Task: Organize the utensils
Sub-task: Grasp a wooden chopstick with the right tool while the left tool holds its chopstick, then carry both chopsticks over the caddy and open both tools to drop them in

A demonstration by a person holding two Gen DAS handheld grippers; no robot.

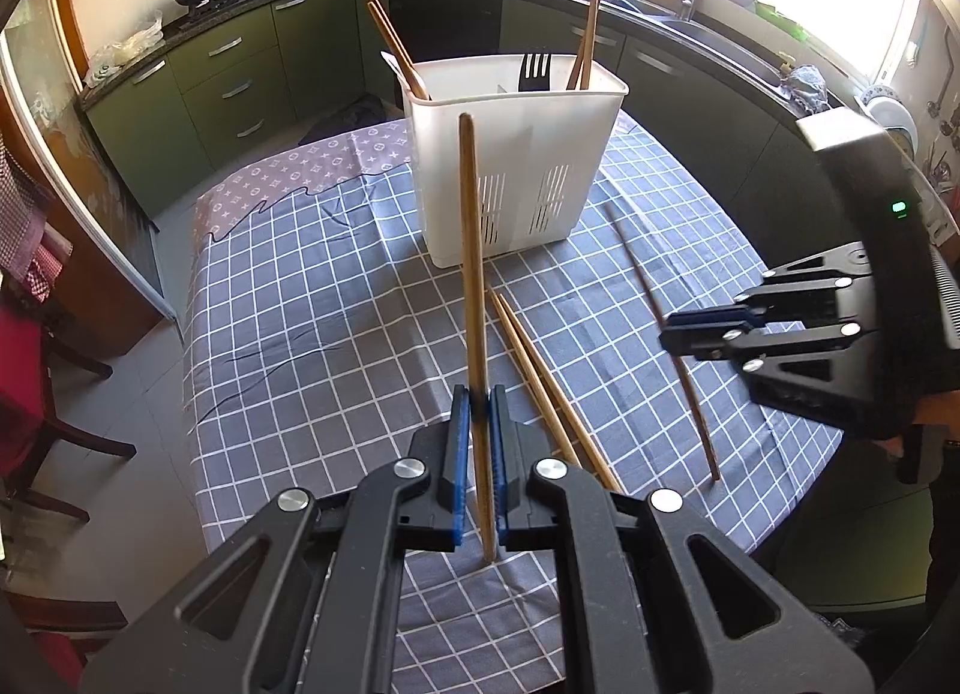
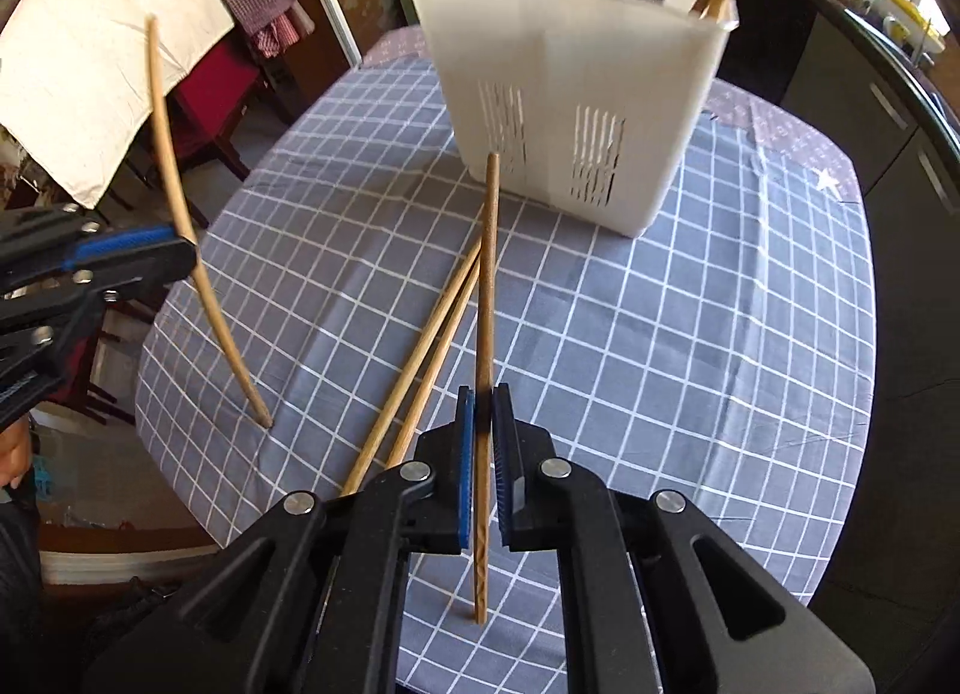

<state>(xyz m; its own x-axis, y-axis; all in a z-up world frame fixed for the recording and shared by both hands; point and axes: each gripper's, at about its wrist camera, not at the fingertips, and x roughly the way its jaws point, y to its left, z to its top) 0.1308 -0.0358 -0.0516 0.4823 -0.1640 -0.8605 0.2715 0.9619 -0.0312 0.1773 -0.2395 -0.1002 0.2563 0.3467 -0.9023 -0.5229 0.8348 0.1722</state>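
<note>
My left gripper (image 1: 480, 412) is shut on a light wooden chopstick (image 1: 473, 274) that stands nearly upright over the table. My right gripper (image 2: 483, 412) is shut on a second, textured chopstick (image 2: 487, 274), also steeply tilted. Each gripper shows in the other view: the right gripper (image 1: 669, 337) with its chopstick (image 1: 696, 400) at the right, the left gripper (image 2: 189, 253) with its chopstick (image 2: 165, 142) at the left. A pair of chopsticks (image 1: 540, 382) (image 2: 420, 358) lies flat between them. Behind stands the white slotted utensil holder (image 1: 516, 166) (image 2: 570, 82), holding a black fork (image 1: 534, 71) and more chopsticks (image 1: 396, 49).
The table wears a grey checked cloth (image 1: 300, 304) (image 2: 720, 334); its edges fall off to the left and front. Dark wooden chairs with red seats (image 1: 36, 370) stand at the left. Green kitchen cabinets (image 1: 240, 82) and a dark counter run behind the table.
</note>
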